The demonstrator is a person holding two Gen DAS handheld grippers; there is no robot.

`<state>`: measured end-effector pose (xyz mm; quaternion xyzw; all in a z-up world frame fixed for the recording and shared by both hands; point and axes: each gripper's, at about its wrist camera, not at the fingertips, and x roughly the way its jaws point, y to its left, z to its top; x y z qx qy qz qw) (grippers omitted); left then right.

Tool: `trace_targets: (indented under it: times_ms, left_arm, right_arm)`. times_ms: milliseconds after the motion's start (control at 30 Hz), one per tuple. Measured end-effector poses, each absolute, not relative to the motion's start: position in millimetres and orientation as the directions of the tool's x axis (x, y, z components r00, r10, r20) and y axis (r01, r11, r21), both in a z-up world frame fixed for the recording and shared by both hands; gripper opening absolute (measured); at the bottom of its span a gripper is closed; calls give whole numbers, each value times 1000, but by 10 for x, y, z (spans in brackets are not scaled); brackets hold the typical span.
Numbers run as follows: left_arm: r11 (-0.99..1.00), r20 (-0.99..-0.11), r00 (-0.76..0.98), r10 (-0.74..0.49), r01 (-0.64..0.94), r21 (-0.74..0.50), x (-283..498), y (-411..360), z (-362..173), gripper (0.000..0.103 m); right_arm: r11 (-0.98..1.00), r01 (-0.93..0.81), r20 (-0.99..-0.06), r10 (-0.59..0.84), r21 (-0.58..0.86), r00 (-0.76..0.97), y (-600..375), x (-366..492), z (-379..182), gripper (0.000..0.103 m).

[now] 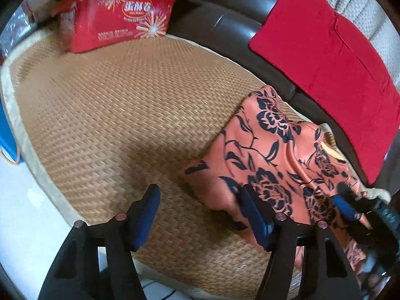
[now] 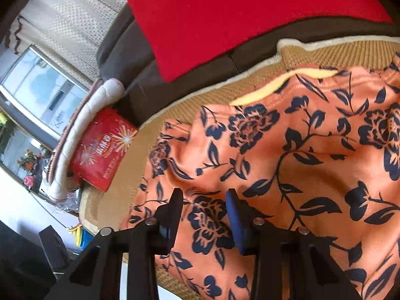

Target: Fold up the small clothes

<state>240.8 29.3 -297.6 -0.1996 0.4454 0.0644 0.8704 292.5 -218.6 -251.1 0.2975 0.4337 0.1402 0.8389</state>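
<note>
Garment (image 2: pixel 287 150), orange floral, rumpled on mat (image 1: pixel 112 125): right gripper (image 2: pixel 203 215) half-open straddling a fold I judge not yet pinched, left gripper (image 1: pixel 200 212) wide at its near edge; I should pinch both corners, then fold evenly.

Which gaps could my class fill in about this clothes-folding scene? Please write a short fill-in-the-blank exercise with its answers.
1. The orange garment is printed with dark ____.
2. The garment lies on a woven ____ mat.
3. The tin at the mat's far edge is coloured ____.
4. Behind the mat, a red ____ lies across the dark sofa.

Answers: flowers; tan; red; cloth
</note>
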Motion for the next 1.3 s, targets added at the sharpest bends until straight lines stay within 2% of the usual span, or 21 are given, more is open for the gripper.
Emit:
trace_targets:
  times_ms: [100, 167, 267, 333, 367, 400, 500, 633, 733, 867, 1000, 1033, 1067, 1100, 1133, 1167, 1300]
  left_arm:
    - [903, -797, 596, -98, -283, -324, 2488, 266, -3000, 69]
    - [892, -799, 584, -146, -272, -361, 2573, 251, -3047, 70]
    - [885, -794, 581, -180, -258, -389, 2631, 209, -3101, 68]
    - [879, -777, 597, -201, -240, -412, 2659, 189, -3105, 58]
    - [879, -775, 600, -201, -239, -413, 2707, 196, -3111, 43]
    - [885, -777, 603, -182, -243, -396, 2730, 189, -3116, 35]
    - [873, -752, 629, -199, -234, -427, 2796, 205, -3138, 23]
    - [899, -719, 668, -192, -173, -402, 2761, 123, -3037, 19]
    - [936, -676, 714, -182, -84, -342, 2705, -90, -2877, 18]
    - [987, -619, 773, -137, 57, -147, 2577, -540, -2685, 17]
    - [982, -594, 795, -123, 184, 42, 2483, -1053, -2720, 16]
    - [975, -591, 798, -116, 205, 85, 2470, -1167, -2749, 16]
    - [970, -591, 798, -116, 220, 107, 2461, -1222, -2773, 16]
    - [961, -594, 795, -125, 246, 128, 2450, -1310, -2807, 15]
    - [956, -597, 791, -130, 260, 135, 2456, -1348, -2816, 15]
    - [952, -600, 789, -134, 272, 144, 2450, -1392, -2829, 15]
    - [924, -599, 789, -136, 319, 211, 2398, -1574, -2920, 14]
  right_arm:
    - [792, 60, -693, 491, 607, 529, -2197, 3018, -2680, 37]
    - [810, 68, -720, 476, 583, 505, -2188, 3048, -2745, 31]
    - [823, 62, -733, 467, 565, 495, -2180, 3066, -2769, 29]
    - [825, 54, -735, 469, 562, 490, -2174, 3069, -2787, 29]
    - [829, 50, -739, 468, 557, 485, -2169, 3069, -2805, 29]
    - [832, 46, -742, 466, 553, 482, -2167, 3069, -2816, 28]
    - [831, 32, -742, 477, 555, 471, -2153, 3071, -2849, 28]
    - [804, 32, -724, 516, 594, 459, -2210, 3079, -2869, 27]
    - [763, 46, -697, 563, 645, 444, -2298, 3087, -2876, 27]
    - [664, 62, -619, 653, 745, 436, -2462, 3071, -2862, 30]
    - [597, 46, -553, 709, 801, 437, -2625, 3088, -2810, 33]
    - [589, 39, -543, 714, 807, 441, -2666, 3104, -2788, 34]
    - [591, 28, -540, 716, 806, 443, -2717, 3124, -2754, 42]
    - [596, 24, -543, 714, 803, 443, -2749, 3144, -2730, 66]
    - [597, 10, -537, 714, 802, 449, -2782, 3170, -2689, 75]
    - [596, -16, -522, 716, 803, 464, -2832, 3185, -2634, 78]
    - [552, -101, -454, 764, 828, 458, -2932, 3298, -2501, 78]
